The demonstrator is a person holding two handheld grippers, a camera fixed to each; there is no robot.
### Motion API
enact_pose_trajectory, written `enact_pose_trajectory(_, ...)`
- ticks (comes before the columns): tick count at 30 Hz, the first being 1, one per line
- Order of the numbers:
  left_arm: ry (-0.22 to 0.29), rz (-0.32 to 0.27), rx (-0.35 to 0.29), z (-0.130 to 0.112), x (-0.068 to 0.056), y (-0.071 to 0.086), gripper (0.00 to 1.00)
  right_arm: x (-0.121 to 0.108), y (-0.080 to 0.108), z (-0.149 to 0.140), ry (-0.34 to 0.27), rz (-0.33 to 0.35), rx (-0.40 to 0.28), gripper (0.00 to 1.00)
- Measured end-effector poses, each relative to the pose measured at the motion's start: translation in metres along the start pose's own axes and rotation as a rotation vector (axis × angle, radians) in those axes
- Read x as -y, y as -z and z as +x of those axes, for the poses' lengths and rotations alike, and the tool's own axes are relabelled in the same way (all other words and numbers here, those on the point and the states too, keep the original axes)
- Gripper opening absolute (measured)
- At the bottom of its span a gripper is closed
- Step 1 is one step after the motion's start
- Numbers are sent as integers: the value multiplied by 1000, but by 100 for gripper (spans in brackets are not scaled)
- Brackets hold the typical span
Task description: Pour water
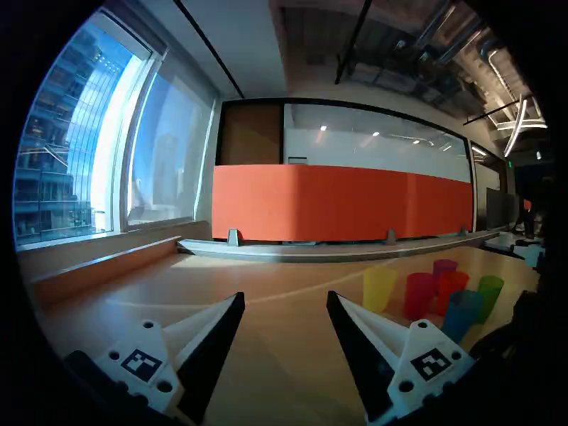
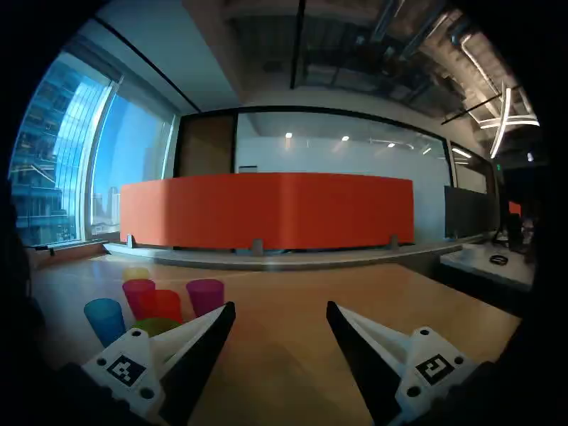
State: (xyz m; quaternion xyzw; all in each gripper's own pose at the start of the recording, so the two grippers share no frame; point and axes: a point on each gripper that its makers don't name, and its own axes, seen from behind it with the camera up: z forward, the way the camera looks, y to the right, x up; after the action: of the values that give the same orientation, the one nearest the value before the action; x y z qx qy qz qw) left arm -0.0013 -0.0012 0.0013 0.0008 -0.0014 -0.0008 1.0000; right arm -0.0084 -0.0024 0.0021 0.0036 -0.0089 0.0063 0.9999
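Pouring has not begun, as far as can be judged. The left gripper (image 1: 285, 297) hovers over the tabletop (image 1: 213, 277) with its jaws released and nothing between them. The right gripper (image 2: 280, 307) is the same, spread wide and empty.

The task's things are a huddle of plastic cups standing upright on the tabletop around the red cup (image 1: 451, 287). In the left gripper view the pink cup (image 1: 419, 295) is just left of the red cup, and the yellow cup (image 1: 378, 287) is further left. The purple cup (image 1: 445, 266) is behind it, the green cup (image 1: 490, 291) to its right and the blue cup (image 1: 463, 312) in front. All of them lie to the right of the left gripper's jaws. In the right gripper view the red cup (image 2: 162, 305) and its neighbours lie to the left of that gripper's jaws.

I cannot tell whether any cup holds water.

Everything is left to do: pick a cup, close on it, lift it, tip it over another and set it back down.
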Motion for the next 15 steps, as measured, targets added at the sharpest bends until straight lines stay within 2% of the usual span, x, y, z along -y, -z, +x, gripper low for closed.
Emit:
enact_pose_trajectory(6, 6, 14, 18, 3, 9, -8, 85, 6, -3, 7, -40, 31, 36, 99)
enact_pose_trajectory(15, 0, -29, 12, 43, -3, -14, 85, 11, -9, 57, -13, 75, 54, 100)
